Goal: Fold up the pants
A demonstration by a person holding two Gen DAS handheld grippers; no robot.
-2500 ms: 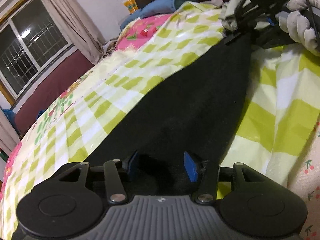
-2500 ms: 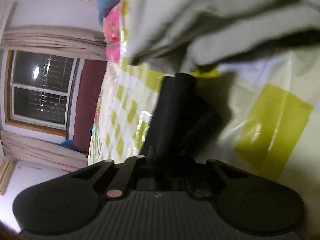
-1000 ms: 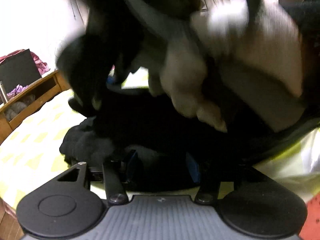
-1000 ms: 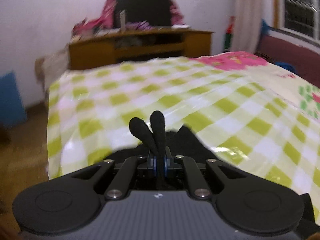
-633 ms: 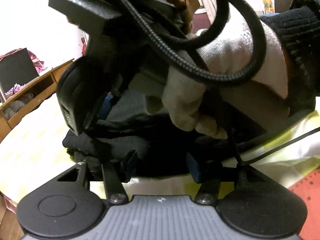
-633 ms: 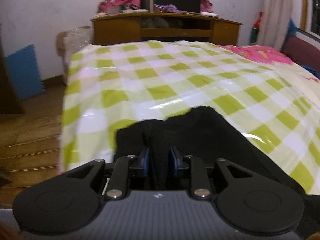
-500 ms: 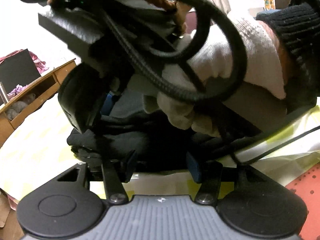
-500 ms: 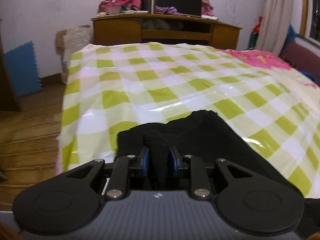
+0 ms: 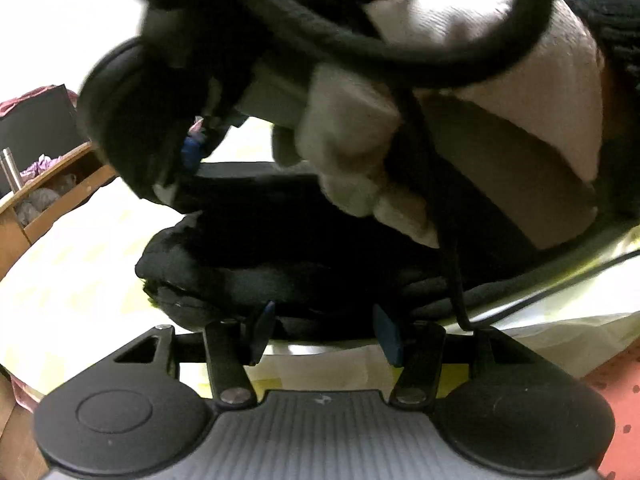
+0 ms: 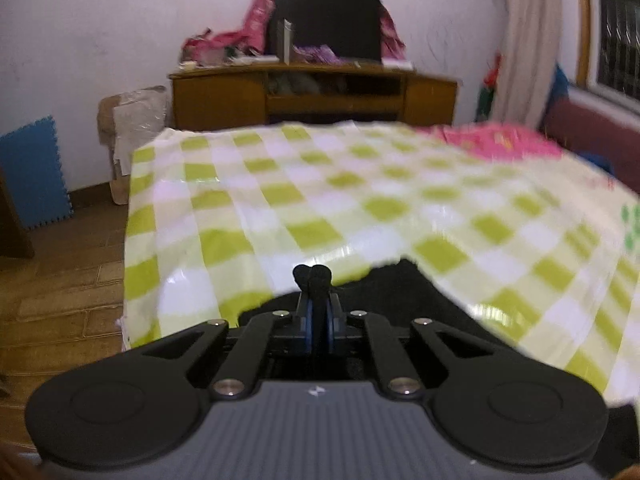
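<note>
My left tool stands apart, pants bundled at twelve o'clock, long axis nine-to-three. My right tool has just closed, clamping a pants fold.

Home bedroom: bed, wooden cabinet, curtain.

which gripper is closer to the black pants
Right. The right gripper, whose jaws have just been closing, pinches a fold of the black pants; the left gripper sits open at their near edge.
</note>
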